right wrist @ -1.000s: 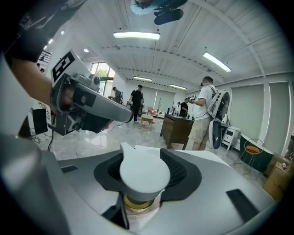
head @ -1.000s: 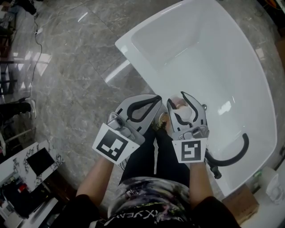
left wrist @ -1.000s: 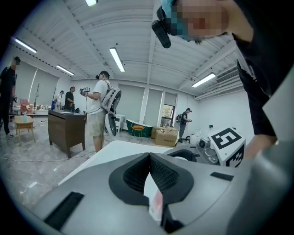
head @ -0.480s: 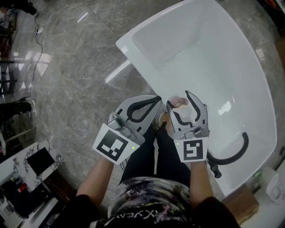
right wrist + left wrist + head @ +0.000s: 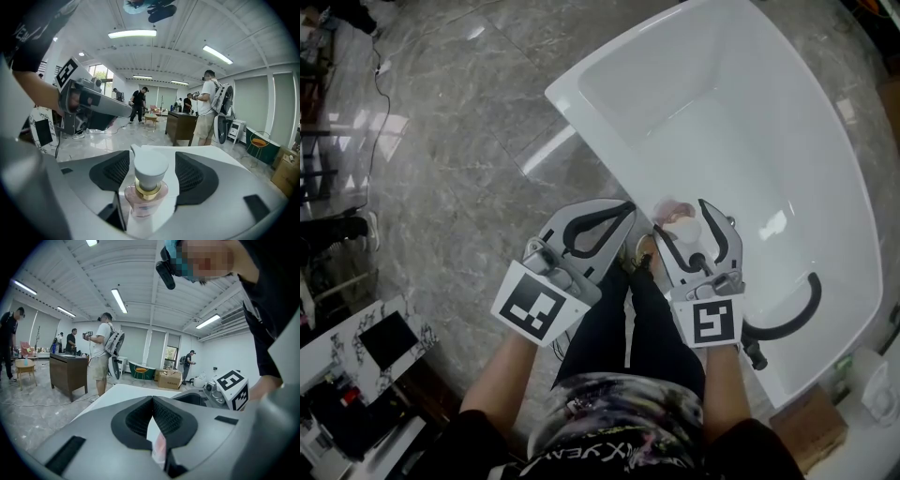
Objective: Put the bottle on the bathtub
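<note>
Right gripper (image 5: 681,217): jaws spread wide, one on either side of the bottle, a gap showing at each pad; not clamped.
Left gripper (image 5: 628,208): jaws closed tip to tip, nothing held between them; just beside the right gripper, over the near edge of the bathtub.
Bottle (image 5: 149,187): small, clear with pink liquid, gold collar, white cap; upright on the white rim along the near long edge of the bathtub, about midway along it, between the right gripper's jaws.
Bathtub (image 5: 592,131): white, glossy, oval; far corner toward the upper left of the head view.
Black curved piece (image 5: 799,317): inside the tub near its right end, well apart from the bottle.
Marker cubes: one on the left gripper (image 5: 534,306), one on the right gripper (image 5: 713,322), both facing up toward the head camera.
Floor (image 5: 450,141): grey marble, polished, along the tub's outer side.
Background: wooden desk (image 5: 68,373) and several standing people (image 5: 101,357), far from the tub.
</note>
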`<state>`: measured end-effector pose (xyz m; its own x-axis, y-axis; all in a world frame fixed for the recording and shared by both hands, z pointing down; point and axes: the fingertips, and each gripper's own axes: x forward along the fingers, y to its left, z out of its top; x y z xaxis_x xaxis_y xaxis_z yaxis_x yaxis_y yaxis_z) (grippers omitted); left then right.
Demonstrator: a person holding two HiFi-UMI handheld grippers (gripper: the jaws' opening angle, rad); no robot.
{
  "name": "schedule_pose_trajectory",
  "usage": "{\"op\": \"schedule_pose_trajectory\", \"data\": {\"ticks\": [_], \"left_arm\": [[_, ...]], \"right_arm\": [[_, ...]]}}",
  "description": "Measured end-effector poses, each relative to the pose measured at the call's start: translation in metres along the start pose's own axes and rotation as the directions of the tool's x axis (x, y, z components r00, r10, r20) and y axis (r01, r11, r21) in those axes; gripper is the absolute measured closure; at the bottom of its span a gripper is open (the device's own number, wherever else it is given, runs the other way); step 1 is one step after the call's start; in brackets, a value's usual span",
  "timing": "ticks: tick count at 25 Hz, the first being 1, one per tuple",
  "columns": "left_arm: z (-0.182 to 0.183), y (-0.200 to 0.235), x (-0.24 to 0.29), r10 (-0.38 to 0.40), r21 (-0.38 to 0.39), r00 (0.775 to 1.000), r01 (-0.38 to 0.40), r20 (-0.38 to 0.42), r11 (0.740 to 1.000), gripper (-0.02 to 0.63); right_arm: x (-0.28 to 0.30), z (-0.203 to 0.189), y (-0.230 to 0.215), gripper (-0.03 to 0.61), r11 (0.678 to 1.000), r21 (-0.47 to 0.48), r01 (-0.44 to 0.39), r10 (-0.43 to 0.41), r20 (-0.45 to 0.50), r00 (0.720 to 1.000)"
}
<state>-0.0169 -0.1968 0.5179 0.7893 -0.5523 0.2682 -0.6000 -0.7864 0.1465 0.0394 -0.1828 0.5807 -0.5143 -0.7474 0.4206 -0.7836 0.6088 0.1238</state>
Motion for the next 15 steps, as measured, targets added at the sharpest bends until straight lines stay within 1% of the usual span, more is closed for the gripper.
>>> {"op": "schedule_pose_trajectory", "data": {"ticks": [3, 10, 15], "left_arm": [[0.003, 0.0, -0.002, -0.002, -0.001, 1.0, 0.002, 0.001, 1.0, 0.6], [0.026, -0.007, -0.011, -0.007, 0.003, 1.0, 0.007, 0.005, 1.0, 0.6], [0.049, -0.014, -0.018, -0.014, 0.02, 1.0, 0.014, 0.009, 1.0, 0.6]], "right_arm": [[-0.008, 0.002, -0.002, 0.279, 1.0, 0.012, 0.009, -0.009, -0.002, 1.0], [-0.037, 0.017, 0.002, 0.268, 1.0, -0.012, -0.006, 0.005, -0.039, 0.999], [-0.057, 0.044, 0.006, 0.265, 1.0, -0.023, -0.013, 0.012, -0.023, 1.0]]}}
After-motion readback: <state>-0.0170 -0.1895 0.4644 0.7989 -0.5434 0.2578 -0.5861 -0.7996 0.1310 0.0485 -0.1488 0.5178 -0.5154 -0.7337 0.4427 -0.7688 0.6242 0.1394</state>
